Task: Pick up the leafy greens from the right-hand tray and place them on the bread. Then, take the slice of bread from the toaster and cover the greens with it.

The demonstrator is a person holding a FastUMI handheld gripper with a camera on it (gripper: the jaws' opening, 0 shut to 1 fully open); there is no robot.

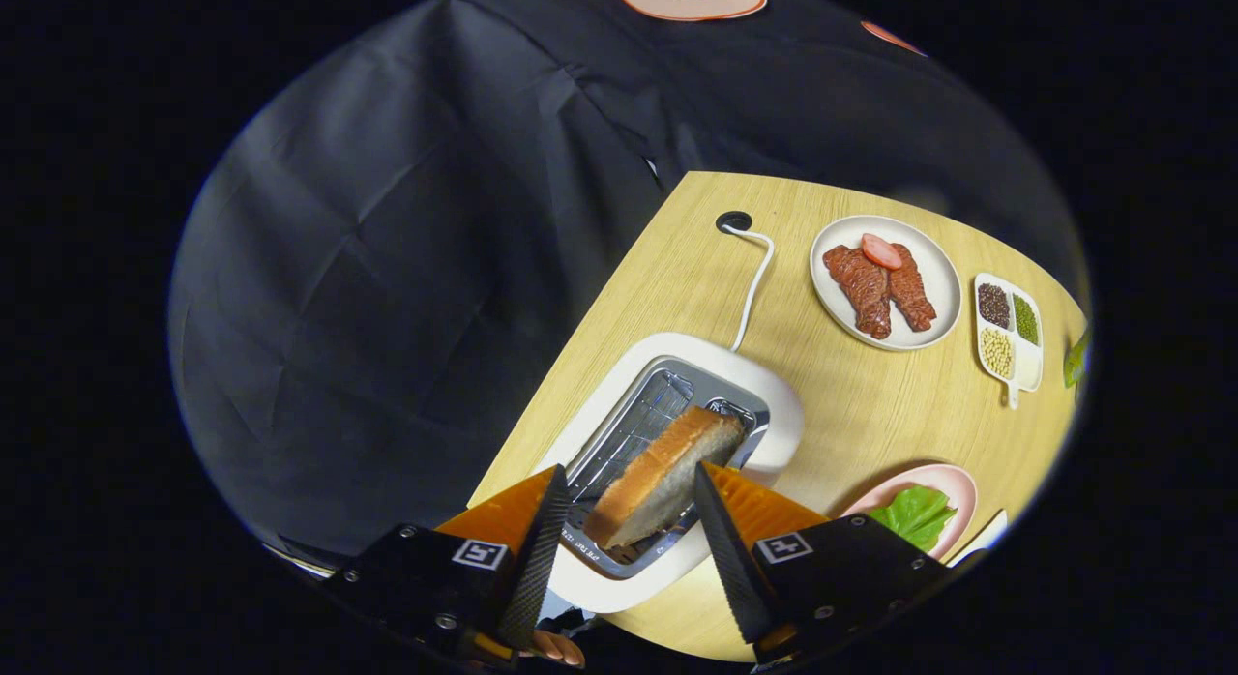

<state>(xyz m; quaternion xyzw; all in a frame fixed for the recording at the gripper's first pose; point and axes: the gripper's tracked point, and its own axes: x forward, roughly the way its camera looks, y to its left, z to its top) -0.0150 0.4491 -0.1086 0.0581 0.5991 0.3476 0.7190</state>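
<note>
Bread slice [663, 477]: sits between the fingers of the tongs [619, 520], standing in the slot of the toaster [774, 404], its long axis running away from them and slightly right.
Tongs: spread, straddling the slice; whether either finger touches the crust I cannot tell.
Coming move: judged, a squeeze across the thin faces, then a lift.
Leafy greens [912, 513]: right of the right finger, on a pink plate [957, 486].
Meat plate [924, 337]: well beyond, to the right.

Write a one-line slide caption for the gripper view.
Gripper straddles the bread slice standing in the toaster, fingers open either side; greens already on the pink plate.
</note>
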